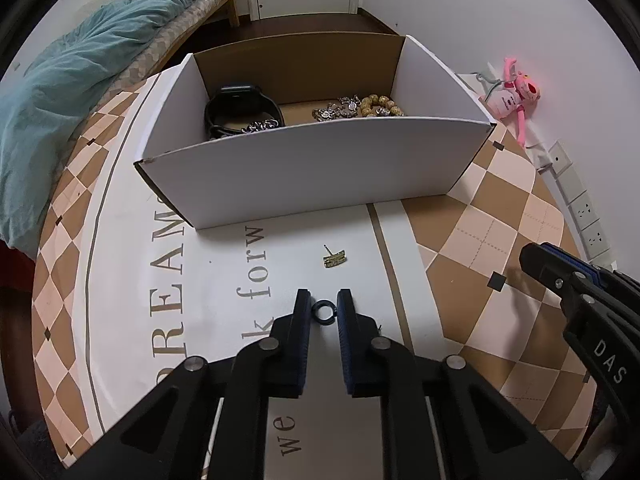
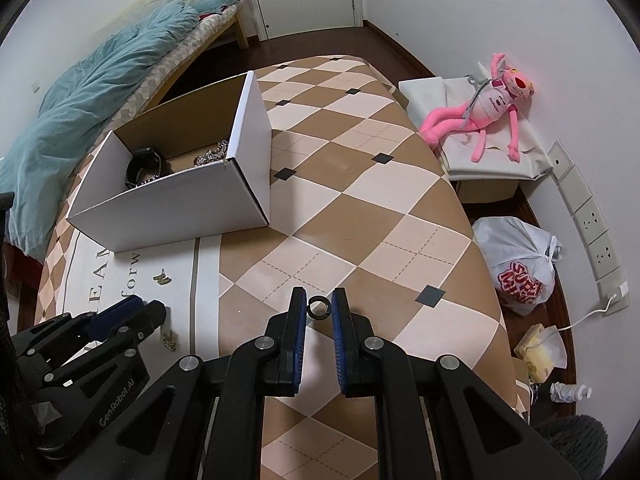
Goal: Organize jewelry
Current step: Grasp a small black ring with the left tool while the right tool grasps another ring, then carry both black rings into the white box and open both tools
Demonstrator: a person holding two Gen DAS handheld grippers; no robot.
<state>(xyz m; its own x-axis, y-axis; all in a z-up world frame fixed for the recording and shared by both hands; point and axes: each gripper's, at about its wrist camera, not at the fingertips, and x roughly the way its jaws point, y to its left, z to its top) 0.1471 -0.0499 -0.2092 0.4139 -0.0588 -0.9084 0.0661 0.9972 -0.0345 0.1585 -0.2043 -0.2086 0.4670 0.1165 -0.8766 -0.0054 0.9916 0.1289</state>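
Left wrist view: sits behind its own tongs (image 1: 324,314), angled steeply down at the surface (image 1: 480,240), close in, facing the white box (image 1: 312,168) head-on with bed and door beyond. Right wrist view: same steep tilt behind its own tongs (image 2: 319,307), set further right, box (image 2: 176,200) off to its left. Shared ground: box, gold earring (image 1: 335,260) (image 2: 162,278), checked cloth, pink plush toy (image 1: 518,96) (image 2: 488,100), wall sockets. Each view catches the other tongs at its edge.
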